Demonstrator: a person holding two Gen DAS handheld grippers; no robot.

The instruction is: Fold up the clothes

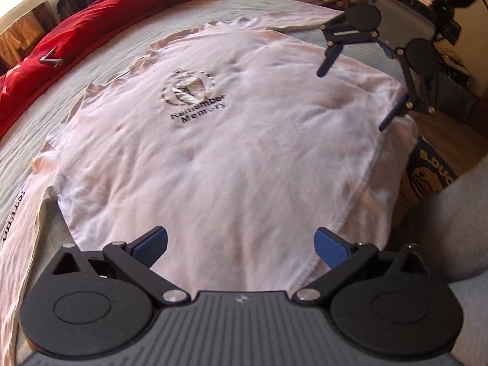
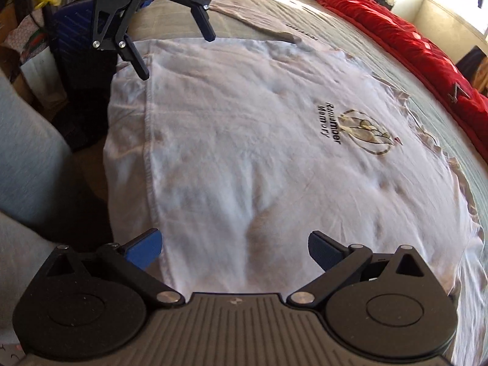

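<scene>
Fingers [image 1: 154,245] of the left gripper [image 1: 241,248] stand spread wide and hold nothing in the left wrist view; the hem [image 1: 341,213] of the white shirt [image 1: 228,152] lies straight ahead of them, running off to the right along the edge of the bed [image 1: 100,70]. The shirt is laid flat, logo up, its length reaching away toward the red blanket [image 1: 91,24]. Across the hem hangs the right gripper [image 1: 355,94], equally spread, over the far hem corner.

From the right wrist view, the right gripper [image 2: 235,250] is also released, with the hem [image 2: 149,140] just left of its fingers [image 2: 146,248]. The left gripper [image 2: 177,58] hovers over the opposite hem corner. Judging from this, each gripper is nearest its own corner, and the fold would carry the hem toward the collar.
</scene>
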